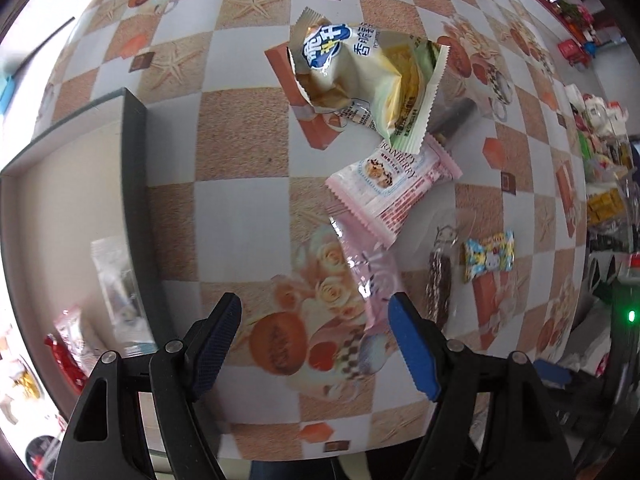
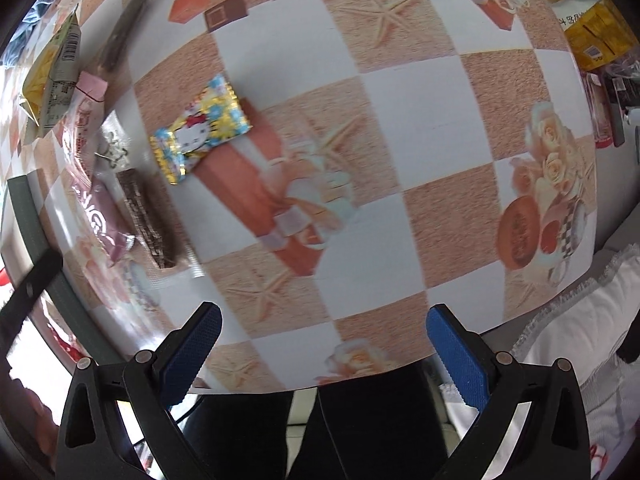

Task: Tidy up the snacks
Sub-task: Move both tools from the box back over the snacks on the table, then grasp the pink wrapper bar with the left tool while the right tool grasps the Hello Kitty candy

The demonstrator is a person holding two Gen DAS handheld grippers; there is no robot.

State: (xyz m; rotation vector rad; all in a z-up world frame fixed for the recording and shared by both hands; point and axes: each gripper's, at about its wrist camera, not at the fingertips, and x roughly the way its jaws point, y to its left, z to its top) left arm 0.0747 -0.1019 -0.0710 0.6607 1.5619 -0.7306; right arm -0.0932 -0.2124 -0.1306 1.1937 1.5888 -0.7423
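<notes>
My left claw [image 1: 314, 334] is wide open and empty above the pink snack [image 1: 370, 276]. Only this view shows the box [image 1: 134, 184] beside it. My right claw [image 2: 322, 346] is wide open, empty too.

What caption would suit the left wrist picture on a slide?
Open left gripper hovering over loose snacks on the patterned table, its fingers nearest the pink wrapper, beside a grey tray.
</notes>
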